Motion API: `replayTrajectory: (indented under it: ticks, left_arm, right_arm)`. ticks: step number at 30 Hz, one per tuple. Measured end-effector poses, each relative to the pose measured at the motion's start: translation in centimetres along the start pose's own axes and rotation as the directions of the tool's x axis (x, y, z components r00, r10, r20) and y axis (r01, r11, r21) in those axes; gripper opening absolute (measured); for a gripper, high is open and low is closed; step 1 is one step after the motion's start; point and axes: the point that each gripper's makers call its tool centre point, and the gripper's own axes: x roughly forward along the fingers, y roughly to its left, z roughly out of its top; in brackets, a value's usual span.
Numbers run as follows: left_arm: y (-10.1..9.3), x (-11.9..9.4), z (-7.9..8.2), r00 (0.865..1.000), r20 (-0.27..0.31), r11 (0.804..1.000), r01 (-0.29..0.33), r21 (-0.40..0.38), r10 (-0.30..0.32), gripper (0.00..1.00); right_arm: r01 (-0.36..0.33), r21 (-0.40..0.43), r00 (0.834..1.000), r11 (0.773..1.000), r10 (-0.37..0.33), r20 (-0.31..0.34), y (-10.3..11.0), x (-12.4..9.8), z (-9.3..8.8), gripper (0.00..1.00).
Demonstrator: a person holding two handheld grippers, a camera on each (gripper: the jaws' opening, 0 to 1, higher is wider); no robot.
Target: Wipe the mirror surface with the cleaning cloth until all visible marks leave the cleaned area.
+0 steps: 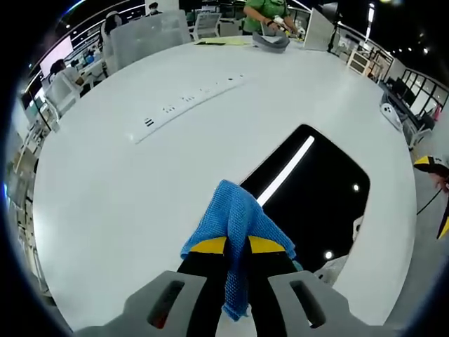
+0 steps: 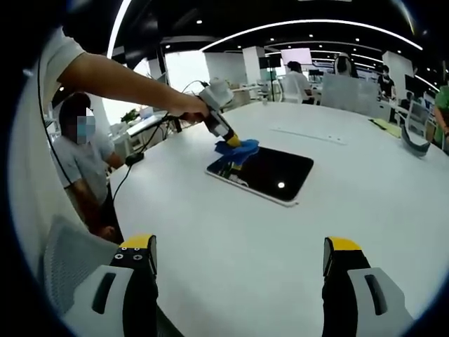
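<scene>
Mirror (image 2: 263,172) lies flat on the white bench (image 2: 210,239), dark and reflective. The left hand-held gripper (image 1: 237,247) clamps the blue cloth (image 1: 235,214) at the mirror's near edge; the right hand-held gripper (image 2: 238,263) gapes empty, well apart. Wiping looks barely begun; marks cannot be judged.

- A large white counter (image 1: 126,203) with a rounded edge carries everything; in the right gripper view its bare top (image 2: 231,239) spreads from 6 o'clock towards the centre.
- A dark rectangular mirror (image 1: 316,189) with rounded corners lies flat on it, towards 3 o'clock in the left gripper view, and reflects a strip of ceiling light.
- A long pale strip with small dark markings (image 1: 189,98) is set into the surface at 11 o'clock.
- Yellow-green papers (image 1: 221,41) lie at the far edge, near 12 o'clock.
- A grey curved object (image 1: 270,42) rests just beside the papers.
- A small white device (image 1: 390,114) lies near the rim at 2 o'clock.
</scene>
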Motion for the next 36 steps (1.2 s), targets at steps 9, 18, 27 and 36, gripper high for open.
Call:
replayTrajectory:
  ticks: [9, 18, 27, 36]
  left_arm:
    - [0.4, 0.3, 0.4, 1.0, 0.004, 1.0, -0.004, 0.005, 0.004, 0.08]
    - [0.7, 0.4, 0.8, 1.0, 0.001, 1.0, -0.009, 0.01, 0.009, 0.08]
    - [1.0, 0.7, 1.2, 1.0, 0.001, 1.0, -0.014, 0.007, 0.014, 0.08]
    - [1.1, 0.7, 1.3, 1.0, -0.002, 1.0, -0.005, 0.007, 0.005, 0.08]
  right_arm:
    - [0.005, -0.003, 1.0, 1.0, -0.005, 0.004, -0.3, 0.1, 0.2, 0.99]
    - [0.003, -0.002, 1.0, 1.0, -0.003, -0.005, -0.5, 0.1, 0.0, 0.99]
    - [0.004, 0.001, 1.0, 1.0, -0.004, -0.01, -0.9, 0.0, -0.2, 0.99]
    - [-0.005, 0.008, 1.0, 1.0, 0.005, -0.008, -0.8, 0.2, -0.3, 0.99]
